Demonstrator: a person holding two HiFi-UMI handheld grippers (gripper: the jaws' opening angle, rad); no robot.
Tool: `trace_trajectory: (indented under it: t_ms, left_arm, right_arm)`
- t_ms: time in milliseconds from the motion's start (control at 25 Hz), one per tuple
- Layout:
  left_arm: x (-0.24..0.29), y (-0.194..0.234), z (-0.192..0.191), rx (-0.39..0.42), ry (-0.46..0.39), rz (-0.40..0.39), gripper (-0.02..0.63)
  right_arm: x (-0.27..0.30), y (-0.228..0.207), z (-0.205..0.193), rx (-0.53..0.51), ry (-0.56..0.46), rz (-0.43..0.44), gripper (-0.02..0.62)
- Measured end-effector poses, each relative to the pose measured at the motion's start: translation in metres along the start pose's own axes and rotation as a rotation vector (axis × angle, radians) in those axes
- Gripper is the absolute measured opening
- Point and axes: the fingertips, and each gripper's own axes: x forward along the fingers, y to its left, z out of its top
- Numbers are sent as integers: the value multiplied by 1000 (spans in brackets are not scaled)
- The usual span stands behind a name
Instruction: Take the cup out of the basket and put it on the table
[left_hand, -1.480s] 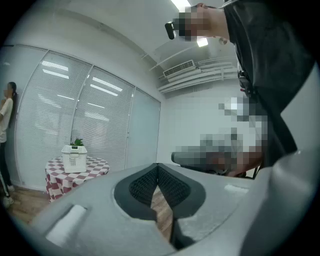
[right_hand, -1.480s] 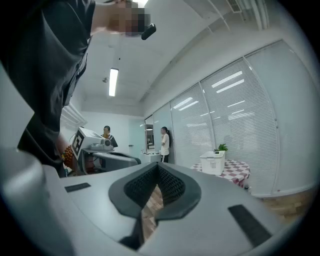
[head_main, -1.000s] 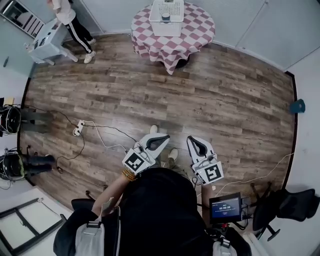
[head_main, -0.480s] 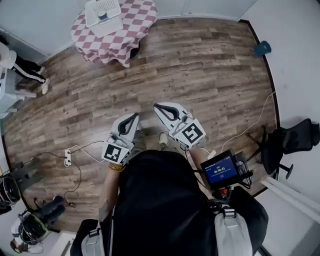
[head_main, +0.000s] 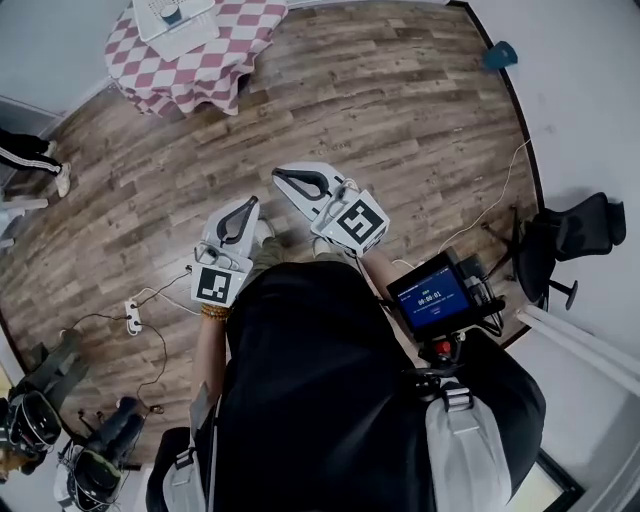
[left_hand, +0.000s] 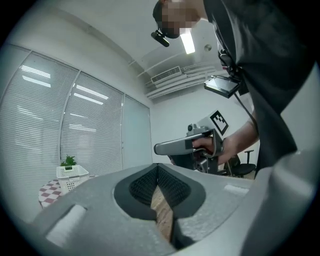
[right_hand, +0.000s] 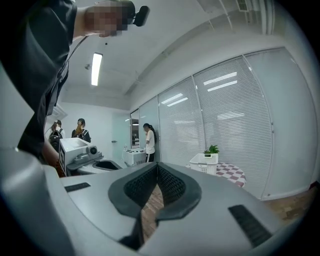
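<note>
Approach first, by the look of it: cross the wood floor (head_main: 400, 150) toward the checked tabletop (head_main: 215, 60), well off at 11 o'clock. Square up to the white basket (head_main: 195, 25) standing on it. Keep left gripper (head_main: 249, 201) and right gripper (head_main: 280, 175) level, jaws pressed together and empty; spread them only near the cup (head_main: 170, 13) inside the basket.

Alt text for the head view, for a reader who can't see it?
Seen from above, a person in a black top holds the left claw and right claw, both shut and empty, over a wood floor. At top left, a checkered table bears the basket with the cup inside.
</note>
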Motion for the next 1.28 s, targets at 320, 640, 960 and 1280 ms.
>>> trace_trajectory:
  t_ms: [320,640,960,1280]
  left_arm:
    - [-10,42,-6,-54,3,-29,5]
    - [-6,55,-3,52,3,-11,5]
    - [39,90,-6,0,32,89,5]
    - [109,116,3,-1,72,133,5]
  right_arm:
    - [44,-2,13,-12,21,-3,9]
    - [47,-8,3,-2,18,24,9]
    - [78,-68,-3,31,2,112,9]
    - [86,-139,-4,50,-17,169,9]
